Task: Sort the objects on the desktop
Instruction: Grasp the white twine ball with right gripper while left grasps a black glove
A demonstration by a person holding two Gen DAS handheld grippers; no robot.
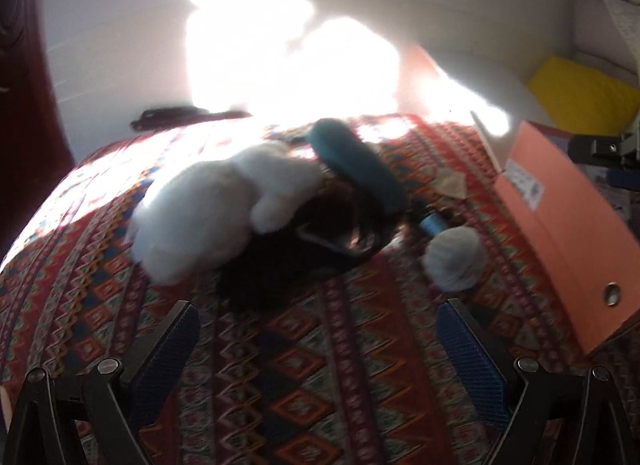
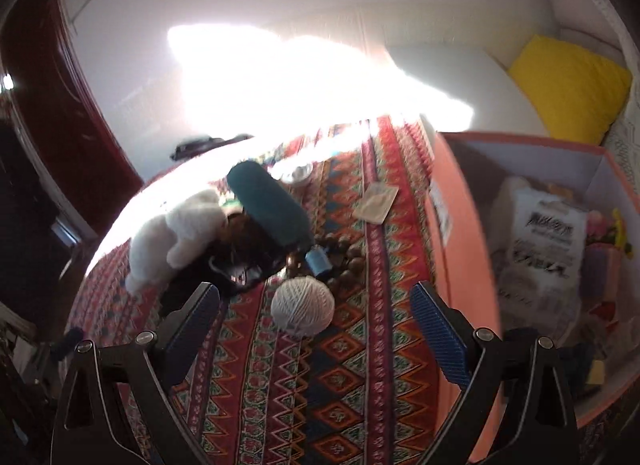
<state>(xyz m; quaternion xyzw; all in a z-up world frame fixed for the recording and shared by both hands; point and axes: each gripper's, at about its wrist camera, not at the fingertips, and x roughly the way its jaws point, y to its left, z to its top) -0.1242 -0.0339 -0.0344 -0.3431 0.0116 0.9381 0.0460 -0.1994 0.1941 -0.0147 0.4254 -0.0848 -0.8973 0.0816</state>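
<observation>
Left gripper (image 1: 318,339) hovers over the patterned surface (image 1: 304,385), jaws spread wide, nothing between them. Right gripper (image 2: 316,315) likewise spread, empty, just short of the white yarn ball (image 2: 303,309). Beyond lie a white plush toy (image 2: 176,237) and teal case (image 2: 270,209) (blurry). The orange box (image 2: 460,249) stands right, already holding items.

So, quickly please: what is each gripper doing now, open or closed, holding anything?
Left gripper: open, holding nothing.
Right gripper: open, holding nothing.

Both wrist views look forward and down, low over the surface (image 1: 304,377); both share the yarn ball (image 2: 303,309) and orange box (image 1: 560,233).
</observation>
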